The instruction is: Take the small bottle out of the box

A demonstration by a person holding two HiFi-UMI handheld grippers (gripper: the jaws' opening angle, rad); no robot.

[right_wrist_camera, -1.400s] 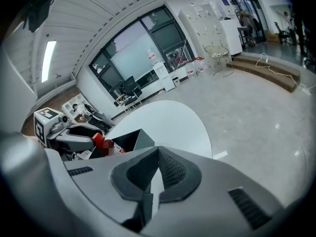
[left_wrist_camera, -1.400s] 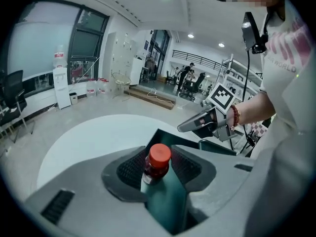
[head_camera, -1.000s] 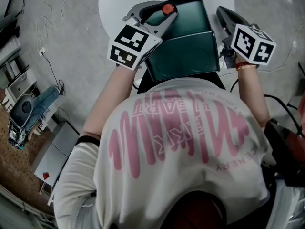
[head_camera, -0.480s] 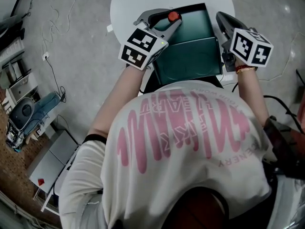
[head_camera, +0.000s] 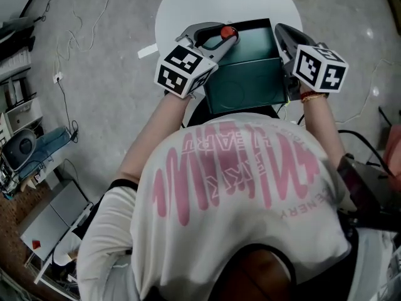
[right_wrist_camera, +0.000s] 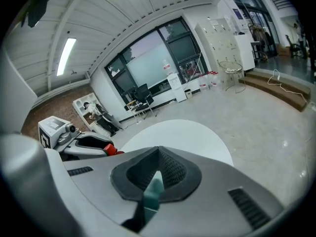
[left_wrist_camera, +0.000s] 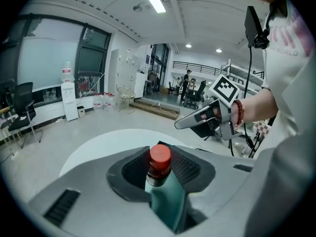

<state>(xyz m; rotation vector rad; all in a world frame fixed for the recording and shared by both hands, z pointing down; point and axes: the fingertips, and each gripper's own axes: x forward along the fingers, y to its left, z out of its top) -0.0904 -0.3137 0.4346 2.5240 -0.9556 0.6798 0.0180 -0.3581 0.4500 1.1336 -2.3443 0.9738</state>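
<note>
The left gripper's (left_wrist_camera: 161, 168) fingers (left_wrist_camera: 132, 174) are closed round the neck of the small bottle (left_wrist_camera: 160, 157), the dark ribbed pads pressing it from both sides just under its red cap. The cap stands up clear of the pads. The bottle's body is hidden behind the jaws, so I cannot tell whether its base is clear of the box. From the head view, the bottle sits at the 11 o'clock corner of the dark green box (head_camera: 244, 74), with the cap above the rim.

The right gripper's (right_wrist_camera: 155, 176) fingers (right_wrist_camera: 175, 172) are drawn almost together, leaving only a thin slit. A narrow teal-green edge fills the slit, and it appears to be a wall of the box. In the head view this gripper meets the box at about 2 o'clock on its right side, with the marker cube (head_camera: 319, 68) behind it toward 4 o'clock.

The box rests on a round white table (head_camera: 188, 5), on the table's 6 o'clock part, nearest the person. The two grippers are on opposite sides of the box, the left at 10 o'clock and the right at 2 o'clock.
</note>
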